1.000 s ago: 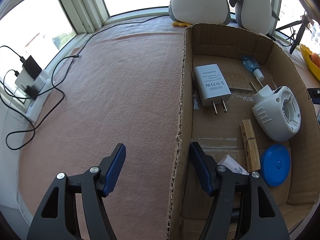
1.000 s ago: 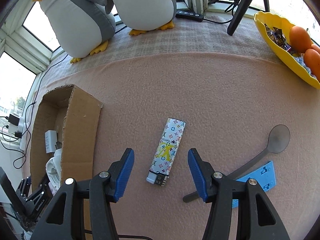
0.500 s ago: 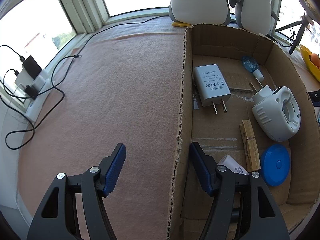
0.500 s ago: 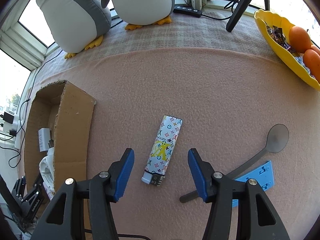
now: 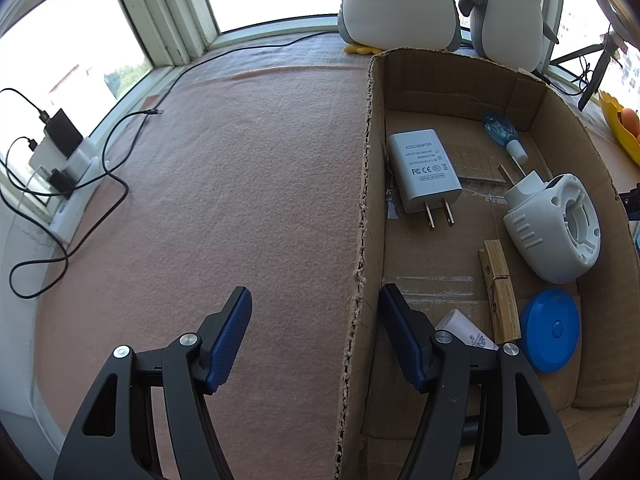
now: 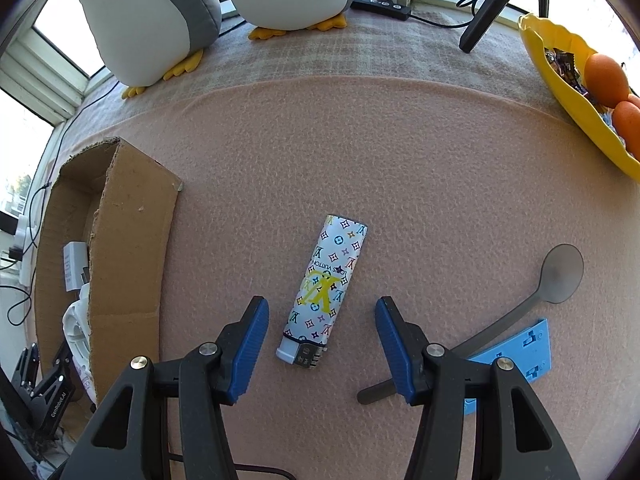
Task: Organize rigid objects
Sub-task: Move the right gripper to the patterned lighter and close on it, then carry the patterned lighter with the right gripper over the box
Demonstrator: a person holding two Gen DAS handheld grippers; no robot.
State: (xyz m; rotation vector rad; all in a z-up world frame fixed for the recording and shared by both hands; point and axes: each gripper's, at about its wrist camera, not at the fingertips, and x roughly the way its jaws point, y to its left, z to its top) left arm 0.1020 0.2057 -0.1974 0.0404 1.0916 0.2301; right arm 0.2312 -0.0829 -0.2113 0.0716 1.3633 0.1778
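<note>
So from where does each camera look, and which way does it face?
Left wrist: on the left gripper, open astride the cardboard box wall, facing the white charger.
Right wrist: on the right gripper, open, facing down at the lighter and grey spoon.
Both show the box and penguin toys.

Left gripper (image 5: 315, 334) was held low, jaws spread wide, blue-padded fingers (image 5: 230, 336) pointing forward, nothing gripped between them. Right gripper (image 6: 319, 346) likewise had its jaws wide apart, blue pads (image 6: 248, 346) angled slightly inward at the tips, nothing clamped. Black finger arms of both grippers filled the lower edge of each view.
</note>
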